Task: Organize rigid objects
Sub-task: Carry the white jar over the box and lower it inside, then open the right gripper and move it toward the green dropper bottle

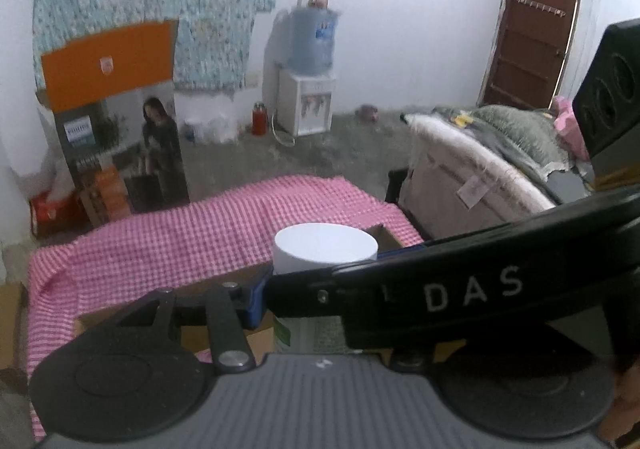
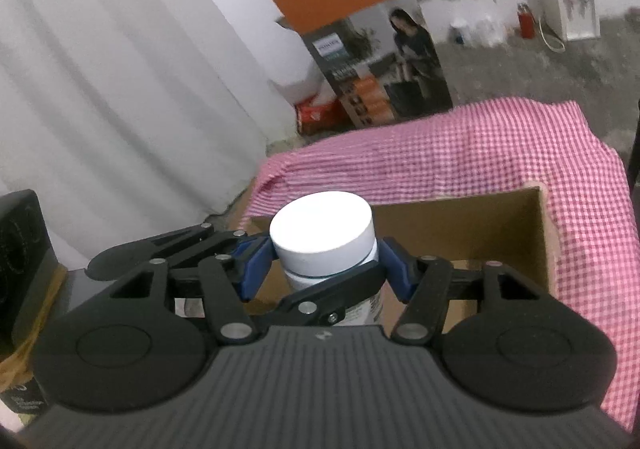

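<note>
Pink-and-white checked cloth [image 2: 500,153] covers the raised work surface and drapes over its edges; it is the largest item in both wrist views. On this cloth sits an open brown cardboard box [image 2: 472,217], its far wall and right wall upright, its interior partly hidden behind the tools. Beyond the surface, on the grey floor, stand a tall printed carton with an orange top [image 1: 120,117] and a white water dispenser carrying a blue bottle [image 1: 310,89]; a bed with a grey blanket [image 1: 500,153] lies further to the right in the left wrist view. Both tools grip one object: a white cylindrical plastic jar with a flat white lid [image 2: 324,237], held upright over the near part of the box. The right gripper [image 2: 326,265] has its blue pads [image 2: 256,261] pressed against the jar just below the lid, one on each side, jaws clamped on it. The left gripper [image 1: 320,289] holds the same jar from the other side; only its left blue pad is seen touching the jar wall, since the black arm of the right tool marked DAS [image 1: 472,289] crosses in front of the other pad
</note>
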Action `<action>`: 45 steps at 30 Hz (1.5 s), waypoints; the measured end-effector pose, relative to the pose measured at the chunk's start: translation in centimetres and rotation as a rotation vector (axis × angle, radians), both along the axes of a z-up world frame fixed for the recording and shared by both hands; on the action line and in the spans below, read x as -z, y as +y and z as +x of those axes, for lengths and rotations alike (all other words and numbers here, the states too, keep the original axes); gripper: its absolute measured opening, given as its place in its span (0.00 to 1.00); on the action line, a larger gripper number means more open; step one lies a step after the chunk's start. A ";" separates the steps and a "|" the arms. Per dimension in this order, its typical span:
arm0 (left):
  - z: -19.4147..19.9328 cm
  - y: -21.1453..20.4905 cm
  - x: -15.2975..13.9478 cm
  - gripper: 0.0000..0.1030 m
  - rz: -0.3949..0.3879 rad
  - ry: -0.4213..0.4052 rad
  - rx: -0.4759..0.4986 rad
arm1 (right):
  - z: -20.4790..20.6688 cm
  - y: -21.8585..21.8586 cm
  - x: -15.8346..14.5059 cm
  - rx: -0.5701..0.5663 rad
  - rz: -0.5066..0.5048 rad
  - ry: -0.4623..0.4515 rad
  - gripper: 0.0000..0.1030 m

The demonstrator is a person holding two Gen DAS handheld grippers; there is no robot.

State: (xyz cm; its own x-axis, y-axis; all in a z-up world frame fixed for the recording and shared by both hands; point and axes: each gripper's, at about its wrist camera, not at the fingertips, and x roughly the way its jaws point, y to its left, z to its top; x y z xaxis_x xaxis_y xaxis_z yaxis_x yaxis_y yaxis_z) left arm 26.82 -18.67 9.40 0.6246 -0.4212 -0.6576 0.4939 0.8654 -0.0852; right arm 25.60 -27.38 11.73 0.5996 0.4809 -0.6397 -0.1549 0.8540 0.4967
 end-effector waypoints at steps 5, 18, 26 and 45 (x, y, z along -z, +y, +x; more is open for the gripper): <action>2.5 -0.5 2.0 0.53 0.009 0.057 -0.011 | 3.5 -0.4 3.0 -0.006 -0.013 0.054 0.57; 5.7 -1.1 5.1 0.52 0.012 0.153 -0.039 | 9.1 0.0 7.5 -0.025 -0.038 0.125 0.56; 5.4 -0.7 5.2 0.57 0.012 0.167 -0.041 | 8.7 0.8 7.8 -0.042 -0.061 0.100 0.55; -2.3 0.5 -1.7 0.90 0.041 0.045 0.051 | -3.5 -2.0 -4.3 0.062 -0.031 -0.204 0.71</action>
State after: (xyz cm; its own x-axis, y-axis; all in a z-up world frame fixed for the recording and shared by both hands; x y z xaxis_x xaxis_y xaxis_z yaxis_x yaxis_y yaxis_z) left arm 24.50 -18.19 11.11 0.5719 -0.4243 -0.7021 0.5342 0.8421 -0.0737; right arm 22.10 -29.36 16.02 0.7463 0.4210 -0.5155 -0.1961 0.8792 0.4342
